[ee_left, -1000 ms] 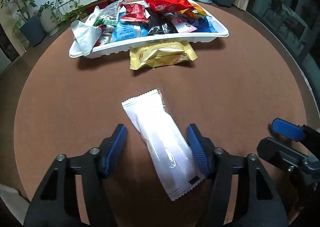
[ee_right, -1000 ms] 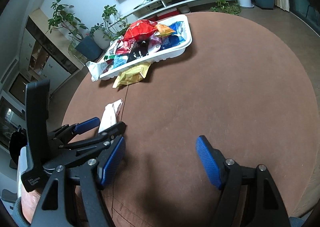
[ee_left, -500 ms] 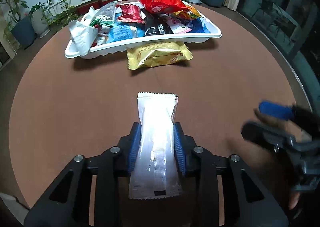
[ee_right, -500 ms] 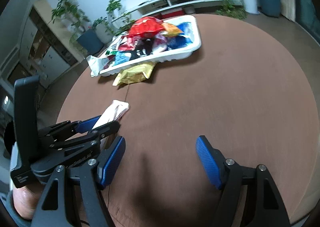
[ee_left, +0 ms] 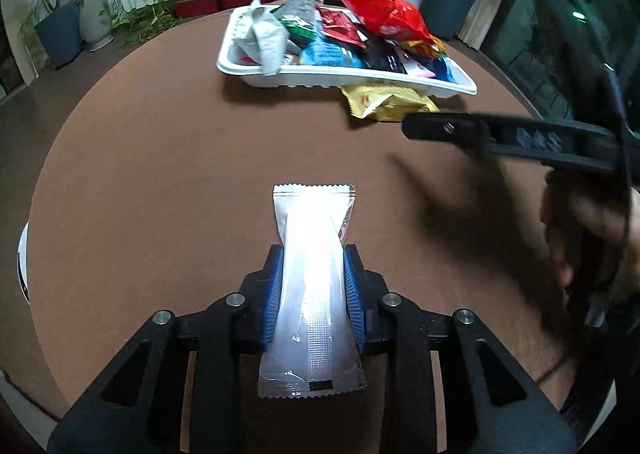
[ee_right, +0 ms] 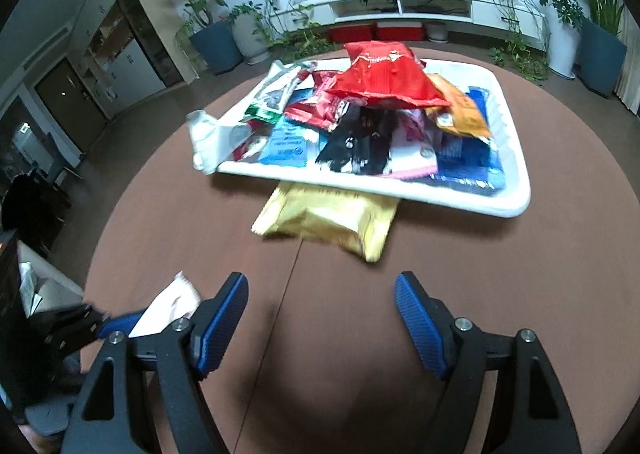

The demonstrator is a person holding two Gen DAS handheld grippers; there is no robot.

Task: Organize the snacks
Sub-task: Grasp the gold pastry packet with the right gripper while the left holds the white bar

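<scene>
Left gripper (ee_left: 313,294): black angular plastic frame, ribbed blue pads, silver round screws at the pivots; right gripper (ee_right: 320,318) matches it, black arms, textured blue pads, silver screws.

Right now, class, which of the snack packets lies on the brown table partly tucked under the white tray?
The crinkled yellow foil packet: it lies beneath the white plastic tray's near rim, while the others are piled inside it.

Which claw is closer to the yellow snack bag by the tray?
Right. The right claw is open and points straight at the yellow bag, a short stretch of table away. The left claw sits farther back, shut on the white packet.
</scene>
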